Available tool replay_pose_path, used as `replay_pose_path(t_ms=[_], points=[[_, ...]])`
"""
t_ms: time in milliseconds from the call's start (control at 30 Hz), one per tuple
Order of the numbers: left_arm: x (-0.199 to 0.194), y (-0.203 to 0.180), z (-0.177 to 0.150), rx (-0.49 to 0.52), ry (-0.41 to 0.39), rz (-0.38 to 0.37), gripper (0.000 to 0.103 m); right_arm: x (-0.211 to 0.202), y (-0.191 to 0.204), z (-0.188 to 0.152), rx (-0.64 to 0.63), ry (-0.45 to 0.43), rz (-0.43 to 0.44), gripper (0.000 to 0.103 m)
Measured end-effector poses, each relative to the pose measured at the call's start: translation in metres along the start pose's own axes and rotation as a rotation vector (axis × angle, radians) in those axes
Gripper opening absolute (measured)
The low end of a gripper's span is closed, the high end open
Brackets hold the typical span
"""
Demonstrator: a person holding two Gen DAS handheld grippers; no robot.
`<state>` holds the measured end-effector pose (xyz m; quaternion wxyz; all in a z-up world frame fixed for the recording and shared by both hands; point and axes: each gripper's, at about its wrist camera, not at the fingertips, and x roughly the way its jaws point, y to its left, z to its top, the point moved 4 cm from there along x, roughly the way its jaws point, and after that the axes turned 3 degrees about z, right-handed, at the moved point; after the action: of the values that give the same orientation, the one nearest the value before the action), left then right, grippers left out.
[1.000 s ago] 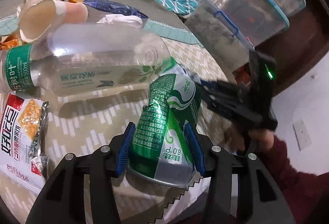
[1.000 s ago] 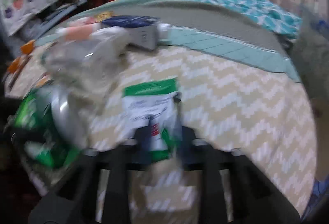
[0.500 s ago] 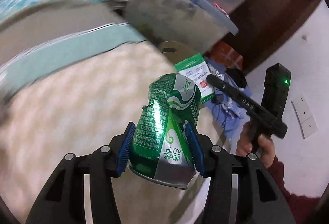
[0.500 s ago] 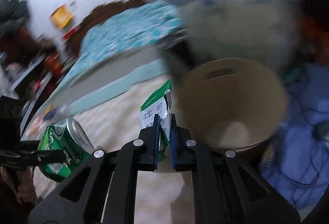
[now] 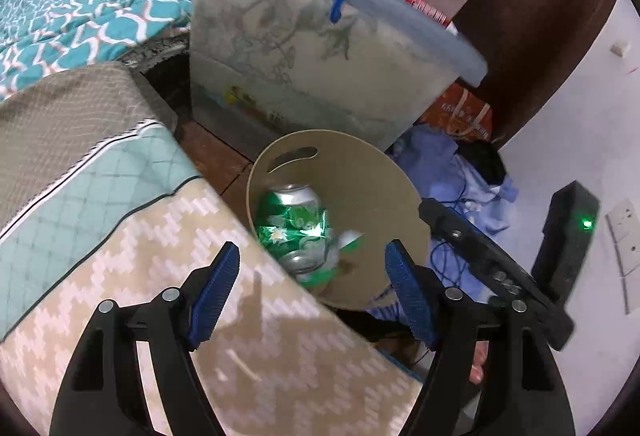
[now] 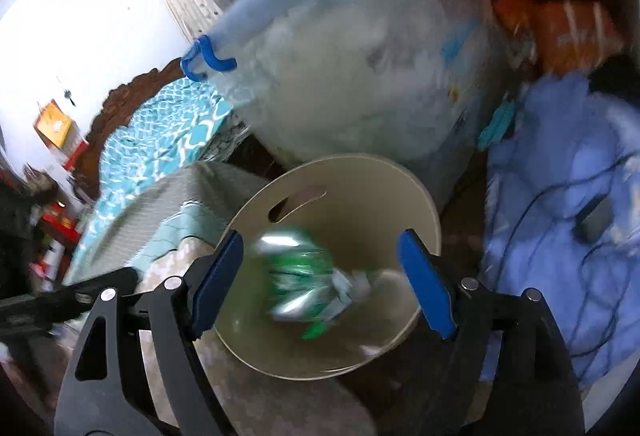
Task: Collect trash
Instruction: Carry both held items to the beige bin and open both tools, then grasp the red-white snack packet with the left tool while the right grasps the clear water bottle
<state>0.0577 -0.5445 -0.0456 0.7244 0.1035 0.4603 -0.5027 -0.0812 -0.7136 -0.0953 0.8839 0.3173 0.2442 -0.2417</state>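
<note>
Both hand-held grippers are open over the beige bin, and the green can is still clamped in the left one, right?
Not quite. The left hand-held gripper is open and holds nothing: the left wrist view shows the green can lying inside the beige bin. The rest stands: the right hand-held gripper is open over the bin too.

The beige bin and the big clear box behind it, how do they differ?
The beige bin is round, opaque and open on top, while the clear storage box is boxy, see-through and shut with a pale blue lid. The bin has a cut-out slot for a handle; the box has a blue clip handle. The bin is the lower of the two, and a green can lies in it. Both stand on the floor beside the bed.
</note>
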Motion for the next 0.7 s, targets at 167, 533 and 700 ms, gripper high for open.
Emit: replay_pose_path(t_ms=[167,533,700], points=[[-0.078,0.017,-0.031,0.026,-0.070,-0.052,0.072,-0.020,0.045,-0.008,-0.106,0.018,0.029,0.080],[-0.311,0.187,-0.185,-0.200,-0.230,0.358,0.074,-0.043,0.222,-0.100,-0.368,0.163,0.399,0.063],[-0.341,0.233,-0.266,-0.381,-0.187,0.456,0.074,-0.039,0.307,-0.170,-0.484,0.318,0.566,0.045]])
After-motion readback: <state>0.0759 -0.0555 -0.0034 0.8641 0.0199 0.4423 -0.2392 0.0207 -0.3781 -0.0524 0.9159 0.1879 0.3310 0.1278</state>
